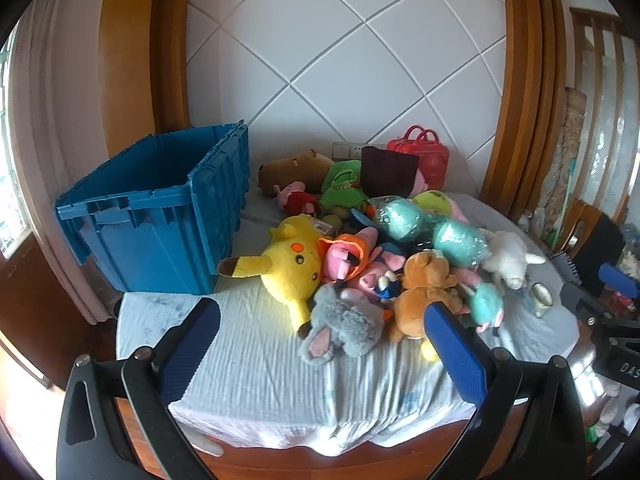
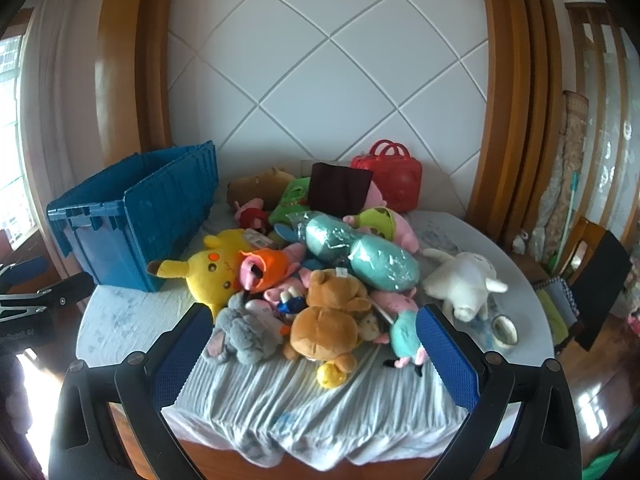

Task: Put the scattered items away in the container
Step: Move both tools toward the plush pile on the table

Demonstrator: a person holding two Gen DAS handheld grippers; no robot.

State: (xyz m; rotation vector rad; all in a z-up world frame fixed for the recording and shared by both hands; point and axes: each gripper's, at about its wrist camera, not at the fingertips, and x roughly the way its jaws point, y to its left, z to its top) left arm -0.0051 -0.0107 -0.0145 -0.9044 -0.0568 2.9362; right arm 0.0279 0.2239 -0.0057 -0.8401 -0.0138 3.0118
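A pile of soft toys covers the middle of a cloth-covered round table (image 1: 256, 376). In it lie a yellow plush (image 1: 288, 268), a grey plush (image 1: 344, 328), a brown bear (image 1: 420, 300), a white plush (image 1: 510, 258) and two teal bundles in clear wrap (image 1: 460, 240). A blue crate (image 1: 160, 220) stands open at the table's left. My left gripper (image 1: 320, 348) hangs open above the near cloth, short of the pile, with nothing between its fingers. My right gripper (image 2: 316, 352) is open too, framing the brown bear (image 2: 328, 320) and grey plush (image 2: 244, 332) from a distance.
A red handbag (image 2: 394, 176) and a dark cloth bag (image 2: 338, 190) stand at the back by the tiled wall. A small cup (image 2: 505, 330) sits at the table's right. Chairs (image 2: 596, 280) stand to the right. The other gripper (image 1: 600, 304) shows at the right edge of the left wrist view.
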